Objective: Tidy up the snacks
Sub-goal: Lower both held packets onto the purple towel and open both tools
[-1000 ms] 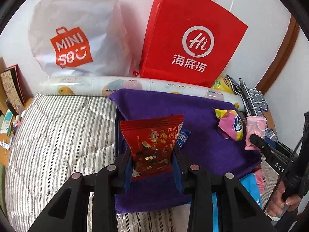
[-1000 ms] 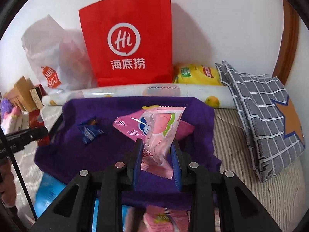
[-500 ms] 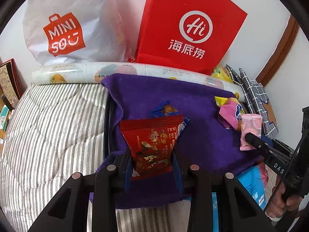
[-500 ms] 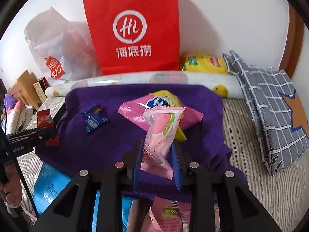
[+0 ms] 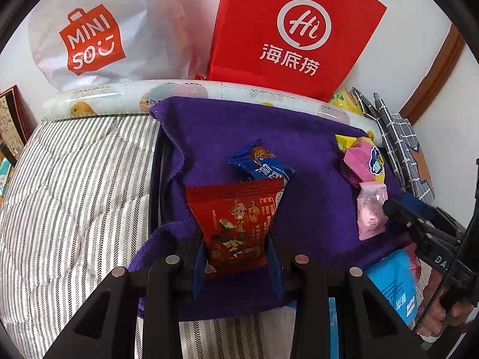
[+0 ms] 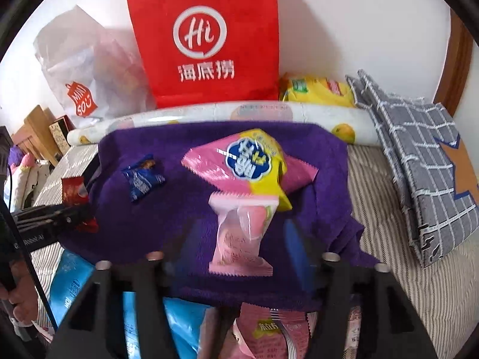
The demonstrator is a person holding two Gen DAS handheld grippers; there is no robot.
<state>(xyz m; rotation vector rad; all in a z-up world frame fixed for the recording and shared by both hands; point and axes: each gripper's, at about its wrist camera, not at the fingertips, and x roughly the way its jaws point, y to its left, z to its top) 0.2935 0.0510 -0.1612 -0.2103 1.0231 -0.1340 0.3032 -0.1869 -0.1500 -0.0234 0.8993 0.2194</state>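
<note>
My left gripper [image 5: 236, 251] is shut on a red snack packet [image 5: 236, 221] and holds it over the near edge of the purple towel [image 5: 233, 131]. A blue cookie packet [image 5: 260, 164] lies just beyond it. My right gripper [image 6: 242, 239] has its jaws spread wide, and a pale pink snack packet [image 6: 239, 233] lies between them on the towel [image 6: 179, 209], untouched by the pads. A pink and yellow packet [image 6: 251, 161] lies behind it. The blue packet [image 6: 142, 176] sits to the left.
A red paper bag [image 5: 293, 33] and a white Miniso bag [image 5: 92, 36] stand against the wall behind a rolled mat [image 5: 119, 95]. A grey checked cushion [image 6: 419, 161] lies right. Blue and pink snack bags [image 6: 185, 323] lie near. A striped quilt [image 5: 74, 194] covers the left.
My right gripper has opened and let go of the pale pink packet, which now lies on the towel. Both grippers moved forward and lower over the towel; the left still holds the red packet.
</note>
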